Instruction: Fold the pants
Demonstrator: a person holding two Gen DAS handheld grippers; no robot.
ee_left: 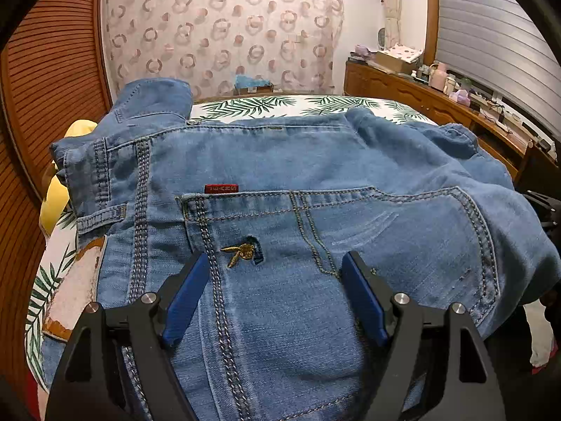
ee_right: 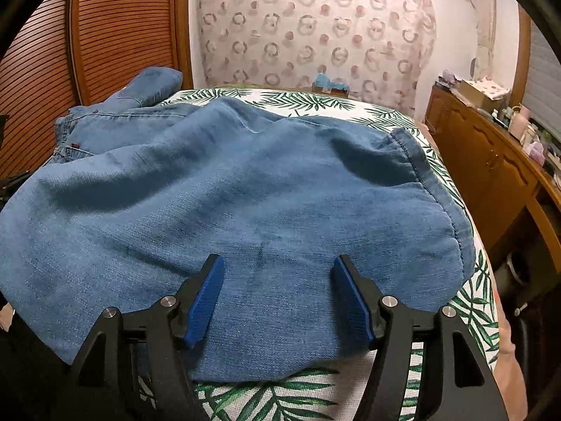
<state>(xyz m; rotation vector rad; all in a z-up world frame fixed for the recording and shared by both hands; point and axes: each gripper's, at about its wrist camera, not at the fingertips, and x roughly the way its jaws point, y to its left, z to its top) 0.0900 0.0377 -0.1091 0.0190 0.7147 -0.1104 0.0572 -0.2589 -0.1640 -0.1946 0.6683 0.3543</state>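
The jeans [ee_left: 280, 175] lie folded across the bed [ee_right: 308, 101]. The left gripper [ee_left: 277, 263] gapes empty over the back pocket [ee_left: 333, 231]; the right gripper [ee_right: 277, 266], likewise wide and empty, shows the hem near the bed's right edge.

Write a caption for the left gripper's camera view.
Open left gripper poised over the back pocket of blue jeans on a leaf-print bed.

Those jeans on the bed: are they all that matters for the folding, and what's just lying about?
Part of the job:
jeans
left gripper
right gripper
leaf-print bedspread underneath

Just lying about:
yellow item
cluttered wooden dresser
patterned curtain
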